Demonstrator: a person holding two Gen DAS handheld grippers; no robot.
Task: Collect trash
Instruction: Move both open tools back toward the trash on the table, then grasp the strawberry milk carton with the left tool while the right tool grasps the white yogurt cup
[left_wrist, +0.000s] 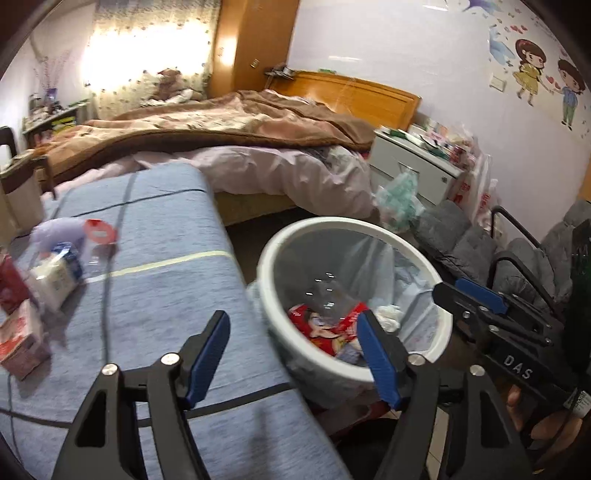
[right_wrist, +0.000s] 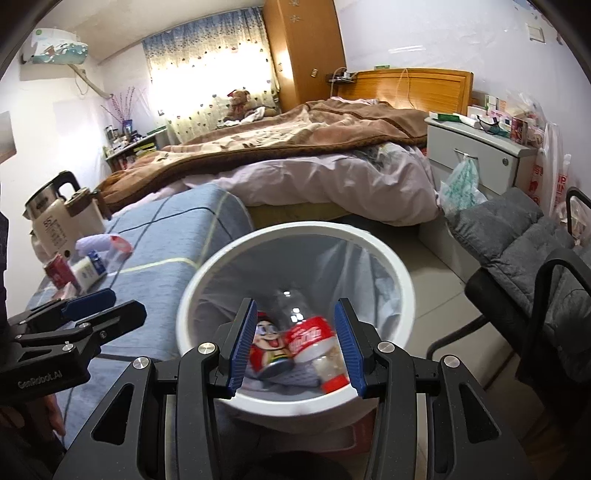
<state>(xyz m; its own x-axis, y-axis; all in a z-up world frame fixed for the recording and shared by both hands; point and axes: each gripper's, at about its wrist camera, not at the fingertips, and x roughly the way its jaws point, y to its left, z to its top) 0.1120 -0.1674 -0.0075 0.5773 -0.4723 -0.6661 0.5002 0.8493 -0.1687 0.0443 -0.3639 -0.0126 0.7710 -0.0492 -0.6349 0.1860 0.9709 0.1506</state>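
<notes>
Left to right. On the blue checked cloth (left_wrist: 177, 266): a red carton (left_wrist: 11, 280), a white packet (left_wrist: 55, 273) and a clear cup with a red lid (left_wrist: 98, 236), their print too blurred to read; a white kettle (right_wrist: 62, 218) stands behind them. The left gripper (left_wrist: 293, 354) hangs over the cloth's edge, jaws apart with nothing between them. Beside the cloth stands the white bin (right_wrist: 388, 273), lined with a pale bag. Inside lie a clear bottle with a red label (right_wrist: 317, 339), a red cartoon can (right_wrist: 269, 347) and crumpled tissue (left_wrist: 388, 314). The right gripper (right_wrist: 293, 350) hovers above the bin, jaws apart and empty; its body reads "DAS", the left one "GenRobot.AI". A grey cushioned chair (right_wrist: 517, 236) stands right; the bed (right_wrist: 295, 147) lies behind.
</notes>
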